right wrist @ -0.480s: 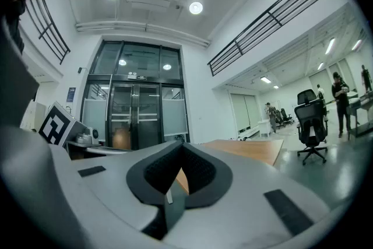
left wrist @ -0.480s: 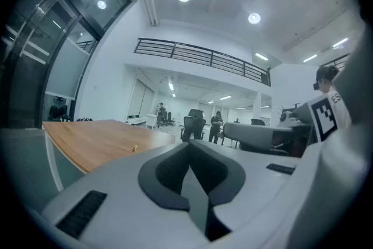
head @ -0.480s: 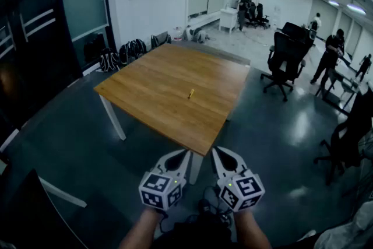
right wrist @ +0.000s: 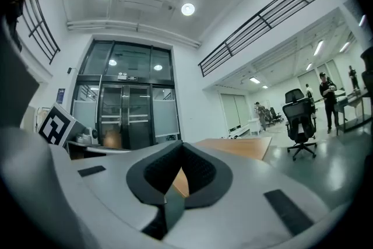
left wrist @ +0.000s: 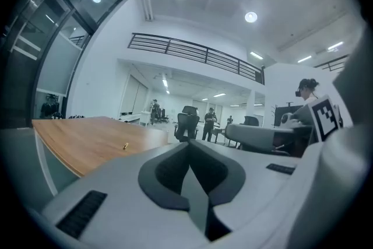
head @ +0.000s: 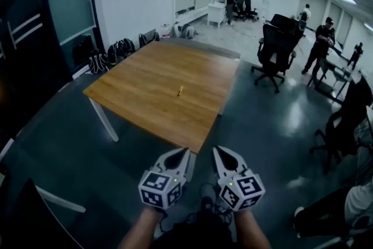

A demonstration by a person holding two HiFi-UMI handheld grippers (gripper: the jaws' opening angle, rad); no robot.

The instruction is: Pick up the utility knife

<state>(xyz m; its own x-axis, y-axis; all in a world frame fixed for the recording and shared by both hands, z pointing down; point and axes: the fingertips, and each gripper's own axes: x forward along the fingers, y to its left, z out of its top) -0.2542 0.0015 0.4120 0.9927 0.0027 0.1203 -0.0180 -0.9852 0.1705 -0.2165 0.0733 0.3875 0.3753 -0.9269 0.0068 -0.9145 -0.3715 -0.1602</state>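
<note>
Evidently neither claw is reaching yet. The left claw (head: 184,153) and right claw (head: 216,152) are both closed and empty, held level short of the bench (head: 140,76). The utility knife (head: 180,90) lies mid-top, well apart from them.

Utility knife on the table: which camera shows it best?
The head view: the utility knife lies in plain sight, alone on the wooden table. The left gripper view shows it as a tiny distant speck; the right gripper view shows only table.
</note>
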